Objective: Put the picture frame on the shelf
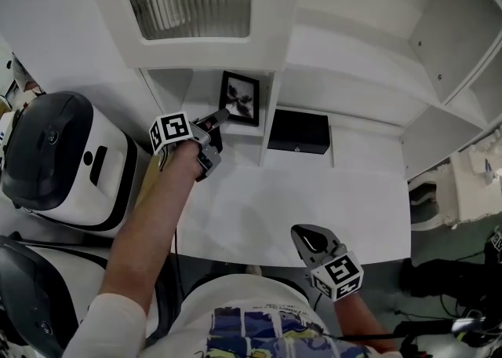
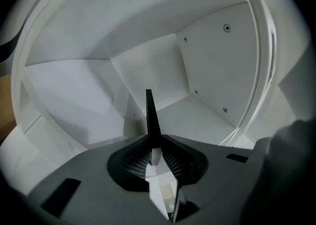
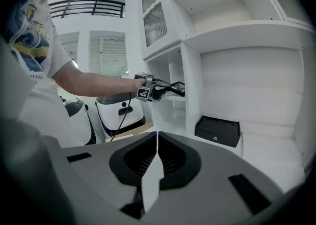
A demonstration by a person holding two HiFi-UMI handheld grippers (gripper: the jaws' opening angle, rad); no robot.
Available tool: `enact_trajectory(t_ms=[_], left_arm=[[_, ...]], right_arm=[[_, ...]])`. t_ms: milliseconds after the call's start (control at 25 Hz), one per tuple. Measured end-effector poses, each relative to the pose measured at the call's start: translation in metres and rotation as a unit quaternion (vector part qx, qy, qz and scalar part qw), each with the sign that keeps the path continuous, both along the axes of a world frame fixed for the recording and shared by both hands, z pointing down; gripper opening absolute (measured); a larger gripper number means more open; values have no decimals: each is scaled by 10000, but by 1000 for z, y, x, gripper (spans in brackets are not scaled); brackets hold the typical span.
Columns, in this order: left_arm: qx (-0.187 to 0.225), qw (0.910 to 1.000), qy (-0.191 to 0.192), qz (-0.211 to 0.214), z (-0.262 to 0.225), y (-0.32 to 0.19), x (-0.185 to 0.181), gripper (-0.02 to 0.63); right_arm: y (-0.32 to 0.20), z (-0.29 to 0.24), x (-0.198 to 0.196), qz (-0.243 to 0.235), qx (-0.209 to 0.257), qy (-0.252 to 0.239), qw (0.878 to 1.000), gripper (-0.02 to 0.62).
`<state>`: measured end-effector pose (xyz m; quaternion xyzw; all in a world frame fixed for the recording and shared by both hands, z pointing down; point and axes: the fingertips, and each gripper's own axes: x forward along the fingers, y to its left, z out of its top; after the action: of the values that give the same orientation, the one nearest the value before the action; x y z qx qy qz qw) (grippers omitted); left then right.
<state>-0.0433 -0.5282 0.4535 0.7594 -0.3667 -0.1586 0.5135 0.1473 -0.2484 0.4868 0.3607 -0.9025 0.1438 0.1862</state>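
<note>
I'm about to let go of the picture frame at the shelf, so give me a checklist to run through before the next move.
1. Left gripper clamps the black rectangular picture frame: ok, jaws pinch its edge.
2. Frame inside the narrow white shelf compartment: ok.
3. Frame's bottom resting on the compartment floor: cannot tell.
4. Right gripper clear of the shelf: ok, shut and empty.
5. Flat black box out of the way: ok, in the neighbouring bay.
</note>
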Motion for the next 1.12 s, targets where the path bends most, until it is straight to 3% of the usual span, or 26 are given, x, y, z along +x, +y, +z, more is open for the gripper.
enact_trajectory(t_ms=[240, 520, 800, 1120], left_arm=[[-70, 9986, -480, 208, 5, -8, 11, 94], [140, 9872, -1542, 393, 5, -11, 13, 111], [338, 9692, -2391, 479, 9, -14, 9, 144], [499, 9341, -3472, 659, 20, -14, 10, 153]], right_arm=[[-9, 1, 6, -36, -27, -61, 10000, 31], [-13, 2, 6, -42, -28, -64, 10000, 32], [-13, 5, 4, -2, -40, -88, 10000, 32], [-12, 5, 3, 31, -68, -145, 9999, 32]])
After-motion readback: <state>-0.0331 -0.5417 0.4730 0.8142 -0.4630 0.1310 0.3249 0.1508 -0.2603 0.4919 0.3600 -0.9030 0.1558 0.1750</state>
